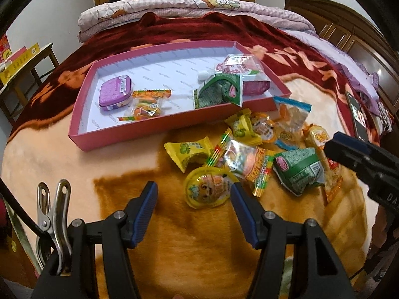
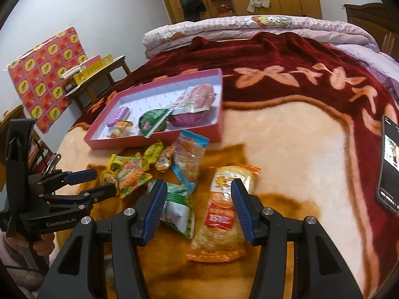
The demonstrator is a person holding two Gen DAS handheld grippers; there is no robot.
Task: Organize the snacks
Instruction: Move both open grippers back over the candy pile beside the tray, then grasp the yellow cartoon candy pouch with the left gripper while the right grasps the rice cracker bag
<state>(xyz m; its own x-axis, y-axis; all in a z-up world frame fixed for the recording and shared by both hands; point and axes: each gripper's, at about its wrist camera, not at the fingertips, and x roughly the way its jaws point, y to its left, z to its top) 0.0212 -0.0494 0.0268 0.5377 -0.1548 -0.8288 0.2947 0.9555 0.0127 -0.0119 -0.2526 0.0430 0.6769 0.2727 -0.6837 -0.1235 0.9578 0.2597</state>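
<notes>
Both grippers are held over a plush blanket (image 1: pixel 74 164) in cream, orange and dark red that covers the bed. The left gripper (image 1: pixel 194 196) is spread, jaws apart with nothing pinched; a round yellow-rimmed jelly cup with a printed foil lid (image 1: pixel 208 186) lies on the blanket just ahead, between the blue pads without contact. The right gripper (image 2: pixel 199 199) is also spread and empty; a long orange-and-clear snack bag with a red label (image 2: pixel 222 214) lies between its pads, and the right pad is seen over the bag's edge, though contact cannot be told. A green-and-white crinkled packet (image 2: pixel 178 206) lies beside the left pad. A shallow pink cardboard box lid with white lining (image 1: pixel 119 134) sits on the blanket toward the dark red far side. Inside it, near its left end, a purple tin (image 1: pixel 115 94) and a clear gummy packet with orange edges (image 1: pixel 147 107) are placed; toward its right end a green triangular packet (image 1: pixel 219 92), a pink-and-white pouch (image 1: pixel 237 64) and a magenta pack (image 1: pixel 255 87) are placed. Against the box's near wall, loose snacks are piled on the blanket: two yellow candy wrappers (image 1: pixel 190 153), a rainbow-edged gummy packet (image 1: pixel 244 159) and a blue-edged clear bag (image 1: pixel 290 122). A dark phone (image 2: pixel 390 164) lies near the blanket's right edge.
</notes>
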